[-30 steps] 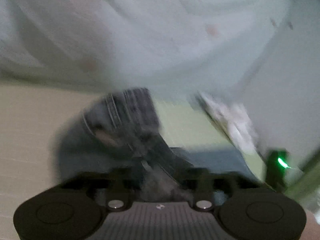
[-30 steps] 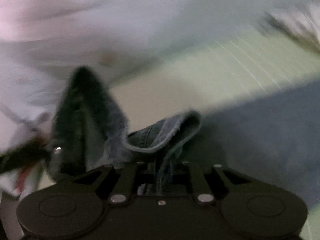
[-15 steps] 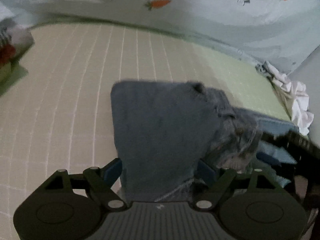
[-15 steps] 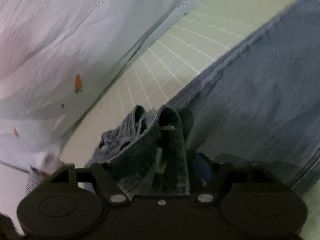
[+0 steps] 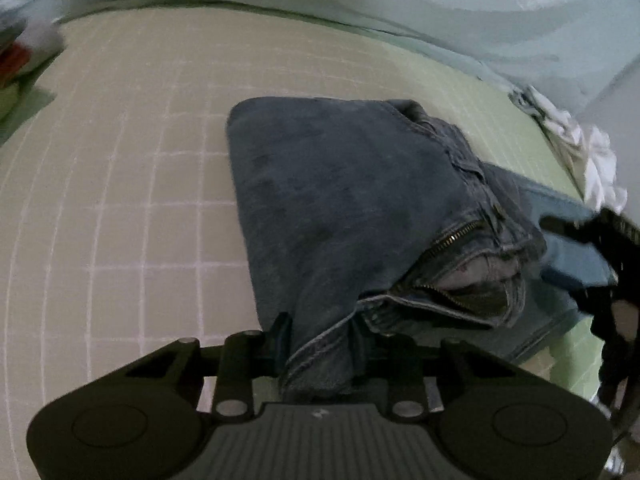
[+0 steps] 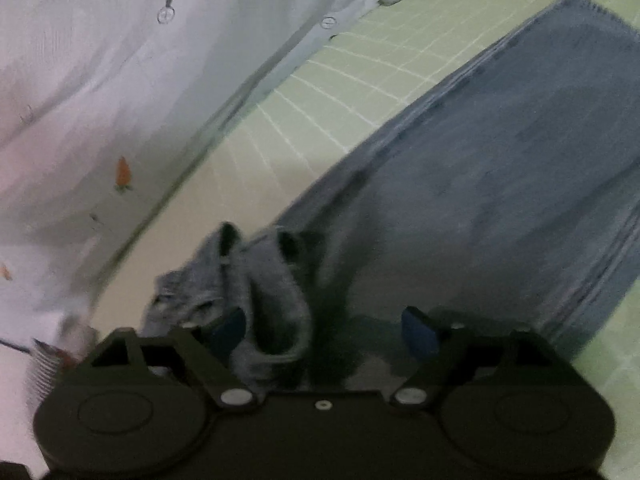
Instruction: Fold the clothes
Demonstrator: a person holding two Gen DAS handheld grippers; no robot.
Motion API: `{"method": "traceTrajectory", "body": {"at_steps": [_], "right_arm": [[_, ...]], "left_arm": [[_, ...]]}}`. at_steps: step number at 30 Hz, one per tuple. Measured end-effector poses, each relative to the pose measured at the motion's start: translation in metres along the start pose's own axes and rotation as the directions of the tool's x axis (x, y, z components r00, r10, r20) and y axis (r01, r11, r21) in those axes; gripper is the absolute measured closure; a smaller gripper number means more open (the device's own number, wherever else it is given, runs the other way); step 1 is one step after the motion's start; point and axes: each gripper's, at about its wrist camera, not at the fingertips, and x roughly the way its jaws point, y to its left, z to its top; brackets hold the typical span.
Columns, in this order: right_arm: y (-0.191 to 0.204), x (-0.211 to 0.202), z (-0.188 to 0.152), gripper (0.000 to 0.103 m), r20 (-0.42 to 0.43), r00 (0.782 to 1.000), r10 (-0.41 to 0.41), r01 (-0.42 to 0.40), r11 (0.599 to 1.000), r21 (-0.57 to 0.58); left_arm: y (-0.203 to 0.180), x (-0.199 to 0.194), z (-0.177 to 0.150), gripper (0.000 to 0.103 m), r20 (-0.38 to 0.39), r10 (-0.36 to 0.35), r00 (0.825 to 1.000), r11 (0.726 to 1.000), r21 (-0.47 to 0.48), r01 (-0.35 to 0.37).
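Blue jeans (image 5: 344, 200), folded over, zipper open

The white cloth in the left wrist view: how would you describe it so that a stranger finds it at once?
Start from the green mat with the white grid. Follow it past the jeans to its far right edge. There lies the white cloth, crumpled in a small heap; it alone is pure white, while the quilt behind is pale with carrot prints.
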Motion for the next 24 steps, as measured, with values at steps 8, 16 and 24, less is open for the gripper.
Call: {"method": "traceTrajectory", "body": {"at_steps": [8,16,24], "right_arm": [[-0.044,-0.029,0.011,0.001,0.093,0.971,-0.219,0.226,0.971,-0.073],[-0.119,-0.053,0.025,0.0,0.152,0.871,-0.468,0.486,0.867,-0.113],[-0.195,-0.058,0.069,0.0,0.16,0.857,-0.489,0.503,0.862,-0.06]], "left_arm": [[-0.025,-0.027,0.004,0.034,0.081,0.157,0.984,0.987,0.018,-0.159],[-0.072,-0.025,0.026,0.011,0.133,0.124,0.983,0.989,0.059,-0.132],[-0.124,0.024,0.046,0.007,0.093,0.169,0.981,0.979,0.098,-0.178]]}}
